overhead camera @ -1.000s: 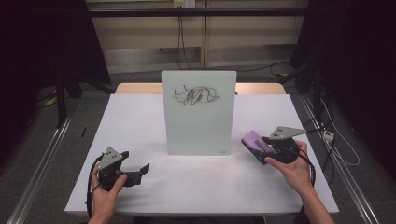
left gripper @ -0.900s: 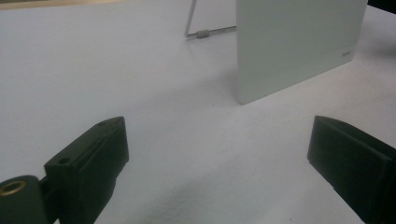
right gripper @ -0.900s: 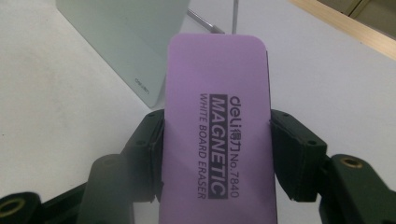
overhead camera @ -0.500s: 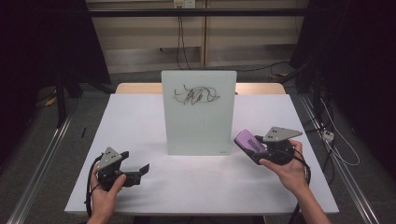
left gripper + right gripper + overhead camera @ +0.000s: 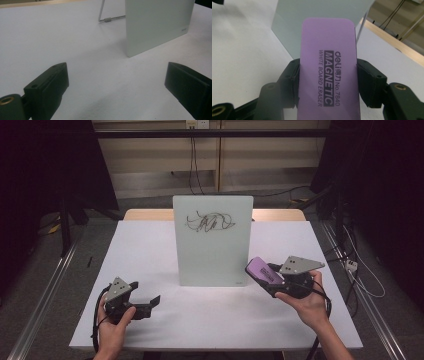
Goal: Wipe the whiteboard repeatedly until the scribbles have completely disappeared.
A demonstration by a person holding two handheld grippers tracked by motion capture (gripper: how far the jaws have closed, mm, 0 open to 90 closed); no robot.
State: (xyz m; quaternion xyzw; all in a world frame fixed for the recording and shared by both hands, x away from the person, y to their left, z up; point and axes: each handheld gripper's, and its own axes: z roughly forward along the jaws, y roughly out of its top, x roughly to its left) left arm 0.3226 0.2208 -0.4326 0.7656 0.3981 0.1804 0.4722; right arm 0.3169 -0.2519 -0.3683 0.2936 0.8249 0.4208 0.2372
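A small whiteboard [image 5: 212, 240] stands upright at the table's middle, with a black scribble [image 5: 209, 221] near its top. My right gripper [image 5: 272, 281] is shut on a purple whiteboard eraser [image 5: 264, 270], held above the table just right of the board's lower right corner. In the right gripper view the eraser [image 5: 328, 67] lies flat between the two jaws, its printed face up, with the board [image 5: 317, 15] behind it. My left gripper [image 5: 148, 302] rests low at the front left, open with nothing between its jaws. The left gripper view shows the board's lower edge [image 5: 155, 27] ahead.
The white table [image 5: 150, 250] ends in a wooden strip [image 5: 150, 214] at the back. A wire stand [image 5: 107, 19] props the board from behind. Metal rails [image 5: 45, 290] run along the floor on both sides, and cables [image 5: 360, 275] lie at the right.
My right gripper has carried the eraser left and a little up, closer to the board's lower right corner. The left gripper has stayed in place.
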